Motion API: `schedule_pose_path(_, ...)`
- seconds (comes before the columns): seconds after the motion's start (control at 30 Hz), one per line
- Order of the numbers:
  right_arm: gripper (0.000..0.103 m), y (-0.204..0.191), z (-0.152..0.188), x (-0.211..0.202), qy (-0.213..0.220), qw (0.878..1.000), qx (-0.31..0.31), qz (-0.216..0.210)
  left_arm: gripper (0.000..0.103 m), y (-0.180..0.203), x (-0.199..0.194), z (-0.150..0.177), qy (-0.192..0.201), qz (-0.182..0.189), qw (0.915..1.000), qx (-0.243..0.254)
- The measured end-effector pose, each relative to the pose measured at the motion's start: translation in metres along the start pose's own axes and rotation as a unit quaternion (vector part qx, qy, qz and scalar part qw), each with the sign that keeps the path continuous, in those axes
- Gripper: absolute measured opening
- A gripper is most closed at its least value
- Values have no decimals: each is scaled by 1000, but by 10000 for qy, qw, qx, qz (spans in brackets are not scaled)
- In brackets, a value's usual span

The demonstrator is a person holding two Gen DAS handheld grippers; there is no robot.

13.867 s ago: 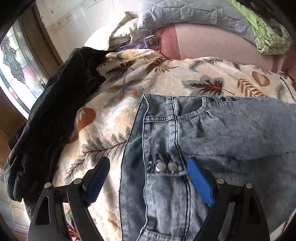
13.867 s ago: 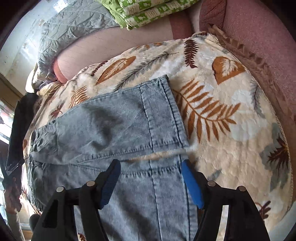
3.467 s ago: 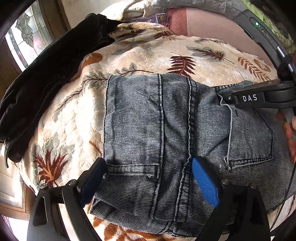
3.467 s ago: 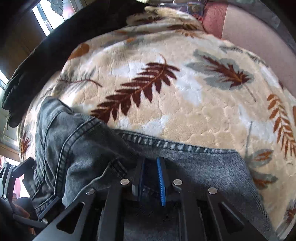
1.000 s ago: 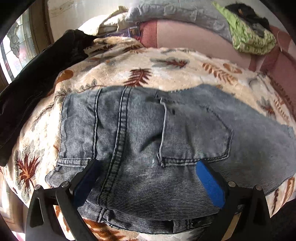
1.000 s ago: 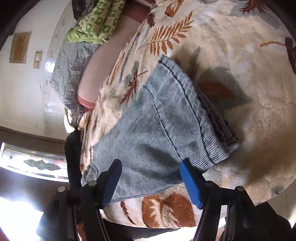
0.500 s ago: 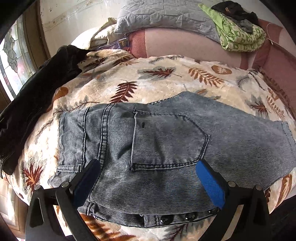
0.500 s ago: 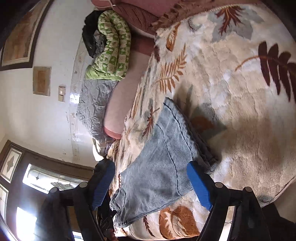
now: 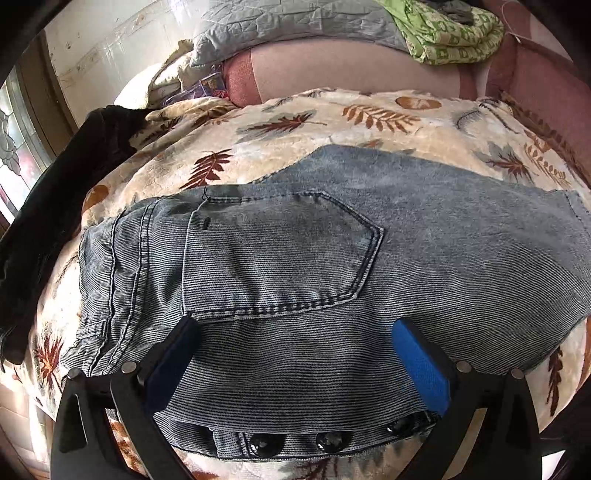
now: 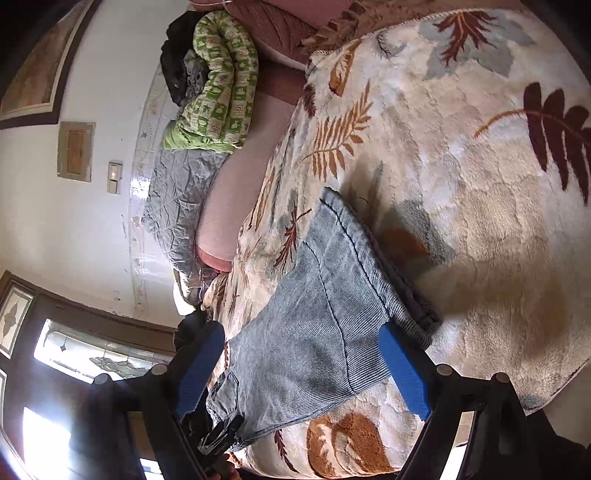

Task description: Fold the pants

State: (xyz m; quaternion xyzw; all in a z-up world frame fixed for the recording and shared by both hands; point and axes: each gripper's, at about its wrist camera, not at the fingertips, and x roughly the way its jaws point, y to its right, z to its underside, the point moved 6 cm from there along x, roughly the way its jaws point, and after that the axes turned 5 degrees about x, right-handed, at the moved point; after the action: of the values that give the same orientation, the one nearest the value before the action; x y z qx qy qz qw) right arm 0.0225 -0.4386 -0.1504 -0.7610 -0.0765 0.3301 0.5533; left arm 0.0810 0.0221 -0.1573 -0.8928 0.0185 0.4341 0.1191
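The grey-blue denim pants (image 9: 314, 266) lie folded in a flat bundle on the leaf-print blanket (image 9: 332, 122), back pocket up, waist at the left, fly buttons at the near edge. My left gripper (image 9: 295, 350) is open and empty, held just above the near part of the bundle. In the right wrist view the pants (image 10: 317, 332) lie flat, hems stacked at the right end. My right gripper (image 10: 303, 365) is open and empty, raised above them.
A black jacket (image 9: 48, 221) lies along the blanket's left side. A pink sofa back (image 9: 351, 70) carries a grey quilt (image 9: 295, 26) and a green patterned blanket (image 9: 450, 33). A window is at the left. Bare blanket (image 10: 498, 221) spreads beyond the pants' hem end.
Both grippers have pulled back and up from the folded pants. The left view now takes in more of the bundle; the right gripper has tilted and risen. The pants stay still.
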Motion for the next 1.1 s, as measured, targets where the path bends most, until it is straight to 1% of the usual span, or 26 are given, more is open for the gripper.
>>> schedule_pose_path(0.03, 88, -7, 1, -2, 79, 9998, -167, -3, 103, -1, -3, 1, 141, 72, 9999, -27)
schedule_pose_path(0.1, 88, -20, 6, -1, 85, 9987, -488, 113, 103, 0, -1, 8, 206, 119, 9997, 23)
schedule_pose_path(0.17, 88, -35, 11, 11, -143, 9971, -710, 235, 103, 3, 1, 10, 282, -3, 9994, 177)
schedule_pose_path(0.27, 88, -64, 15, 43, -544, 9949, -831, 182, 103, 2, 1, 8, 289, 46, 9995, 118)
schedule_pose_path(0.33, 88, -81, 11, 70, -720, 9930, -920, 171, 103, 0, 1, 7, 294, 93, 9995, 54)
schedule_pose_path(0.4, 88, -90, 0, 102, -910, 9888, -1104, 429, 103, -2, 0, 7, 304, 128, 9995, 15)
schedule_pose_path(0.43, 88, -87, -7, 118, -997, 9878, -1047, 582, 103, -2, 0, 8, 302, 135, 9995, 0)
schedule_pose_path(0.47, 88, -82, -14, 132, -1071, 9883, -867, 649, 103, -4, 0, 8, 303, 138, 9994, -13)
schedule_pose_path(0.5, 88, -76, -19, 148, -1302, 9871, -692, 616, 103, -5, 0, 9, 301, 139, 9994, -37)
schedule_pose_path(0.53, 88, -67, -21, 166, -1632, 9833, -542, 592, 103, -6, 1, 8, 297, 137, 9994, -64)
schedule_pose_path(0.57, 88, -55, -23, 180, -1762, 9808, -383, 739, 103, -7, 1, 8, 289, 129, 9995, -87)
schedule_pose_path(0.6, 85, -48, -26, 186, -1724, 9812, -254, 831, 103, -7, 2, 8, 278, 119, 9995, -104)
schedule_pose_path(0.63, 86, -50, -29, 186, -1602, 9839, -220, 763, 103, -8, 2, 7, 272, 116, 9995, -124)
schedule_pose_path(0.67, 86, -59, -32, 182, -1402, 9873, -312, 684, 103, -8, 2, 7, 279, 116, 9995, -132)
schedule_pose_path(0.7, 86, -71, -32, 177, -1282, 9893, -478, 514, 103, -8, 2, 8, 288, 115, 9994, -123)
schedule_pose_path(0.73, 86, -81, -28, 176, -1299, 9892, -601, 322, 103, -8, 2, 8, 289, 105, 9995, -108)
schedule_pose_path(0.77, 86, -87, -23, 178, -1418, 9873, -677, 250, 103, -8, 2, 8, 290, 85, 9995, -97)
schedule_pose_path(0.8, 86, -86, -19, 185, -1555, 9838, -791, 411, 103, -7, 3, 7, 288, 61, 9995, -90)
schedule_pose_path(0.83, 86, -78, -17, 192, -1626, 9791, -909, 820, 103, -7, 3, 7, 288, 42, 9995, -89)
schedule_pose_path(0.87, 86, -66, -20, 199, -1599, 9760, -939, 1144, 103, -7, 4, 7, 285, 36, 9995, -89)
schedule_pose_path(0.9, 86, -61, -23, 203, -1567, 9785, -852, 1034, 103, -7, 4, 7, 284, 38, 9995, -95)
schedule_pose_path(0.97, 85, -63, -33, 198, -1313, 9846, -651, 952, 103, -9, 3, 7, 304, 68, 9994, -116)
schedule_pose_path(1.0, 87, -69, -36, 191, -1155, 9876, -655, 840, 103, -9, 2, 8, 314, 82, 9994, -133)
schedule_pose_path(1.03, 87, -76, -35, 184, -1118, 9886, -758, 666, 103, -10, 2, 8, 318, 90, 9993, -159)
schedule_pose_path(1.07, 87, -80, -32, 178, -1133, 9882, -834, 605, 103, -11, 2, 7, 312, 97, 9993, -186)
schedule_pose_path(1.1, 87, -79, -28, 170, -1114, 9877, -866, 666, 103, -11, 2, 7, 310, 103, 9992, -208)
